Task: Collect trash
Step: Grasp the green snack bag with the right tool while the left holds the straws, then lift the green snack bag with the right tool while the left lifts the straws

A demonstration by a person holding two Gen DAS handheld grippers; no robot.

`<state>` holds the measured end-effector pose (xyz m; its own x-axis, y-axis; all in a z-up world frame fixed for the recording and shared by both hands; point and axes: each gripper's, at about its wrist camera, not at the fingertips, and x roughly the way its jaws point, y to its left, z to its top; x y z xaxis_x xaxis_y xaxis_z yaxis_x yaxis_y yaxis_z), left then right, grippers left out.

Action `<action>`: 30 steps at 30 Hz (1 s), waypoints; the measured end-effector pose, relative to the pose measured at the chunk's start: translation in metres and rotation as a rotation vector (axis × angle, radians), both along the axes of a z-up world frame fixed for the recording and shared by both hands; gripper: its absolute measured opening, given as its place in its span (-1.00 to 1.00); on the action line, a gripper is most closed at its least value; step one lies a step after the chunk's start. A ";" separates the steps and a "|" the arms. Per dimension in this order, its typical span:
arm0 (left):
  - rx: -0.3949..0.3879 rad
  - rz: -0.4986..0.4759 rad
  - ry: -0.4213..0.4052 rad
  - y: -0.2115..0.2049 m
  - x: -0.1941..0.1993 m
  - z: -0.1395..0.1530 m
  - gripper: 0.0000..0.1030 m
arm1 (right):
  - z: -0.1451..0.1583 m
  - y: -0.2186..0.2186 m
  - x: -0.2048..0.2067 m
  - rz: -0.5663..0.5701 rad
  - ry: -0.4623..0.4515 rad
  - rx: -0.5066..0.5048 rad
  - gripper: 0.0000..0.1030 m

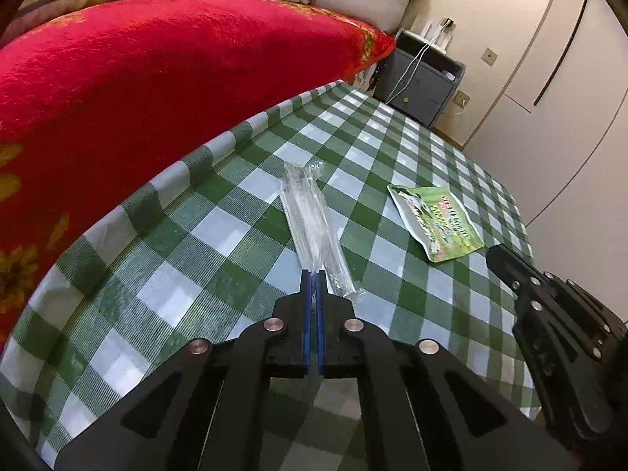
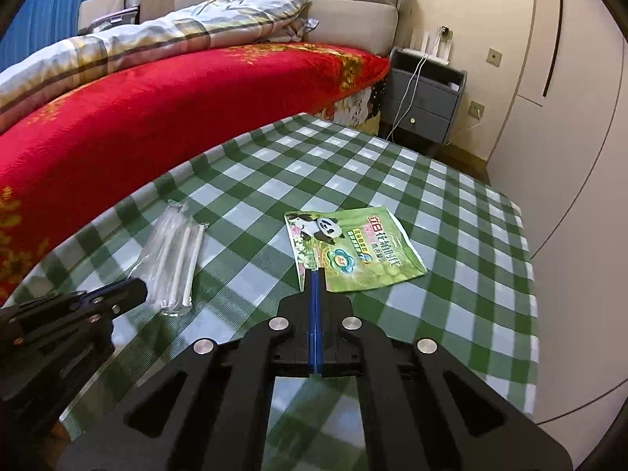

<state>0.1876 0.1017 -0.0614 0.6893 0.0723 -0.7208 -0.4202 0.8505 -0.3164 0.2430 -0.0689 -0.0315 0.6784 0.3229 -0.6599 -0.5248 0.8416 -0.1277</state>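
A clear plastic packet of straws (image 1: 310, 216) lies on the green-and-white checked tablecloth (image 1: 188, 243). My left gripper (image 1: 314, 272) is shut, its blue pads pinching the packet's near end. In the right wrist view the packet (image 2: 176, 259) lies at the left, with the left gripper (image 2: 135, 288) at its near edge. A flat green pouch with a panda print (image 2: 353, 251) lies mid-table. My right gripper (image 2: 316, 272) is shut on the pouch's near edge. In the left wrist view the pouch (image 1: 435, 223) is at the right, and the right gripper (image 1: 495, 253) meets its near corner.
A bed with a red blanket (image 1: 137, 78) and a folded plaid quilt (image 2: 157, 43) runs along the table's left side. A grey nightstand (image 2: 424, 106) with white cables stands beyond the far end. Pale wardrobe doors (image 2: 569, 117) line the right.
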 end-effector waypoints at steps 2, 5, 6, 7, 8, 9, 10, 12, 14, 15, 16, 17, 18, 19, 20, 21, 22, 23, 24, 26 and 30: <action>0.000 0.004 -0.004 0.000 -0.005 0.002 -0.96 | 0.003 -0.002 0.000 0.001 0.022 0.007 -0.96; 0.000 0.011 -0.006 0.002 -0.011 0.002 -0.96 | 0.003 -0.004 0.007 -0.018 0.027 0.026 -0.55; -0.002 0.015 -0.003 0.005 -0.013 0.000 -0.96 | 0.001 -0.002 0.011 -0.026 0.026 0.028 -0.25; -0.005 0.020 -0.002 0.005 -0.015 0.000 -0.96 | -0.001 0.001 0.015 -0.031 0.026 0.026 -0.18; -0.010 0.024 -0.001 0.007 -0.015 -0.001 -0.96 | -0.005 0.005 0.022 -0.033 0.034 0.021 -0.17; -0.015 0.028 0.000 0.009 -0.014 -0.002 -0.96 | -0.008 0.009 0.027 -0.034 0.039 0.017 -0.17; -0.015 0.029 0.000 0.010 -0.013 -0.002 -0.96 | -0.011 0.014 0.032 -0.032 0.044 0.010 -0.17; -0.019 0.032 0.002 0.011 -0.009 -0.004 -0.96 | -0.020 0.028 0.044 -0.021 0.043 -0.030 -0.17; -0.028 0.032 0.007 0.012 -0.005 -0.008 -0.96 | -0.028 0.036 0.053 -0.008 0.045 -0.062 -0.18; -0.032 0.031 0.010 0.011 -0.004 -0.010 -0.96 | -0.032 0.041 0.056 -0.003 0.045 -0.082 -0.18; -0.035 0.030 0.012 0.011 -0.003 -0.012 -0.96 | -0.036 0.045 0.060 -0.001 0.045 -0.101 -0.18; -0.038 0.029 0.014 0.011 -0.001 -0.013 -0.96 | -0.042 0.049 0.065 -0.002 0.048 -0.126 -0.18; -0.040 0.028 0.016 0.010 0.000 -0.014 -0.96 | -0.046 0.051 0.068 -0.006 0.050 -0.149 -0.18; -0.041 0.027 0.016 0.010 0.001 -0.015 -0.96 | -0.050 0.053 0.071 -0.007 0.053 -0.165 -0.18; -0.042 0.026 0.016 0.009 0.002 -0.015 -0.96 | -0.052 0.053 0.074 -0.006 0.058 -0.170 -0.23; -0.042 0.023 0.015 0.008 0.003 -0.015 -0.96 | -0.052 0.053 0.074 -0.007 0.056 -0.164 -0.46; -0.041 0.022 0.015 0.007 0.004 -0.015 -0.96 | -0.051 0.052 0.074 -0.010 0.053 -0.166 -0.53; -0.041 0.022 0.015 0.007 0.003 -0.016 -0.96 | -0.048 0.051 0.072 -0.011 0.035 -0.160 -0.72; -0.043 0.021 0.016 0.006 0.004 -0.016 -0.96 | -0.044 0.050 0.069 -0.013 0.022 -0.155 -0.79; -0.044 0.018 0.014 0.006 0.003 -0.015 -0.96 | -0.034 0.044 0.062 -0.015 0.005 -0.131 -0.86; -0.033 0.004 0.004 0.002 -0.001 -0.009 -0.96 | -0.010 0.026 0.043 -0.032 -0.029 -0.088 -0.99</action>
